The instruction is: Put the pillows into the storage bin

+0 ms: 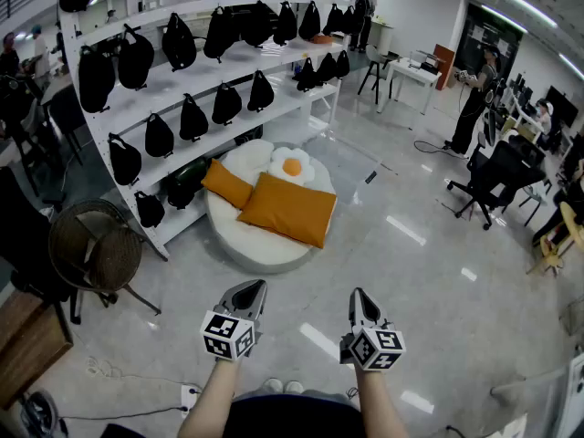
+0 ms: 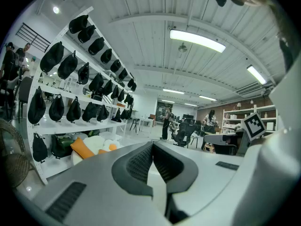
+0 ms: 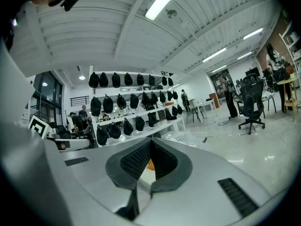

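A round white cushion bed (image 1: 251, 245) lies on the floor ahead of me. On it rest a large orange pillow (image 1: 288, 208), a smaller orange pillow (image 1: 226, 184) and a white fried-egg pillow (image 1: 292, 167). My left gripper (image 1: 255, 286) and right gripper (image 1: 359, 294) hover side by side near the bottom of the head view, well short of the pillows. Both are shut with nothing between the jaws. In the left gripper view an orange pillow (image 2: 83, 148) shows at the left past the shut jaws (image 2: 153, 144). An orange patch peeks behind the shut right gripper (image 3: 150, 142).
White shelving (image 1: 182, 71) hung with black bags stands behind the cushion bed. A round wicker chair (image 1: 94, 245) sits at the left, by a wooden piece (image 1: 27, 345). People, office chairs and desks (image 1: 484, 172) fill the right side. The glossy floor (image 1: 411, 235) stretches between me and the pillows.
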### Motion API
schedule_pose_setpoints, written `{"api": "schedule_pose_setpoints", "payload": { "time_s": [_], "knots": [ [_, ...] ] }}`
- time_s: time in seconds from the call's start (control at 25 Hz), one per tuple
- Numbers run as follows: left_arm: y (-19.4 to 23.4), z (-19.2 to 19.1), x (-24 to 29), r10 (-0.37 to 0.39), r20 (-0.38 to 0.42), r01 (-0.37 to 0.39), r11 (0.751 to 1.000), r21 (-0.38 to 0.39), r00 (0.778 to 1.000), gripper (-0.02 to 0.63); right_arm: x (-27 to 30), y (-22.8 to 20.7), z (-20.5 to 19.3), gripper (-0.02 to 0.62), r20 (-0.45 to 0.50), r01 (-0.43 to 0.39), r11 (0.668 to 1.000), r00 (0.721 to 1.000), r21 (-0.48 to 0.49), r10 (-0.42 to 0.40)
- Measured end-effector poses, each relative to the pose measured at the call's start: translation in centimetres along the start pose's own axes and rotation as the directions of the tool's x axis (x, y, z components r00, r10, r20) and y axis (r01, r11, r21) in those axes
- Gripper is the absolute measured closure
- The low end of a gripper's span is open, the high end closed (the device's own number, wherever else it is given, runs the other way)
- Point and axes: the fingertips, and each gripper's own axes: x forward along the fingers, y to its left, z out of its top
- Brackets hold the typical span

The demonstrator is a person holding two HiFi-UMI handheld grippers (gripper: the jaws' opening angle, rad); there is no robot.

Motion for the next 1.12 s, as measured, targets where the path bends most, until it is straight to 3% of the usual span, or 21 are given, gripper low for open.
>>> {"api": "schedule_pose_setpoints", "payload": {
  "time_s": [0.4,0.84,1.0,1.04,1.12],
  "knots": [
    [-0.6,-0.3,1.1,-0.015,-0.010,0.015,1.000,0.003,1.000,0.584,-0.1,-1.0,0.4,0.595,0.015,0.012,1.000,1.000,0.010,-0.012],
    [-1.9,-1.5,1.6,-0.080,-0.026,0.079,0.995,-0.055,0.996,0.584,-0.5,-1.6,-0.3,0.594,0.008,0.016,0.998,1.000,0.066,-0.017],
    [-1.5,-1.7,1.3,-0.070,-0.018,0.069,0.995,-0.067,0.997,0.581,-0.6,-1.1,0.3,0.592,0.030,0.010,0.996,0.999,0.091,-0.013],
    [-1.4,-1.7,1.2,-0.063,-0.013,0.062,0.996,-0.071,0.998,0.574,-0.7,-1.0,0.5,0.592,0.038,0.008,0.995,0.999,0.102,-0.012],
    [-1.1,-1.7,0.9,-0.054,-0.006,0.053,0.995,-0.082,0.999,0.480,-0.8,-0.9,0.5,0.542,0.046,0.000,0.992,0.999,0.127,-0.006]
  ]
}}
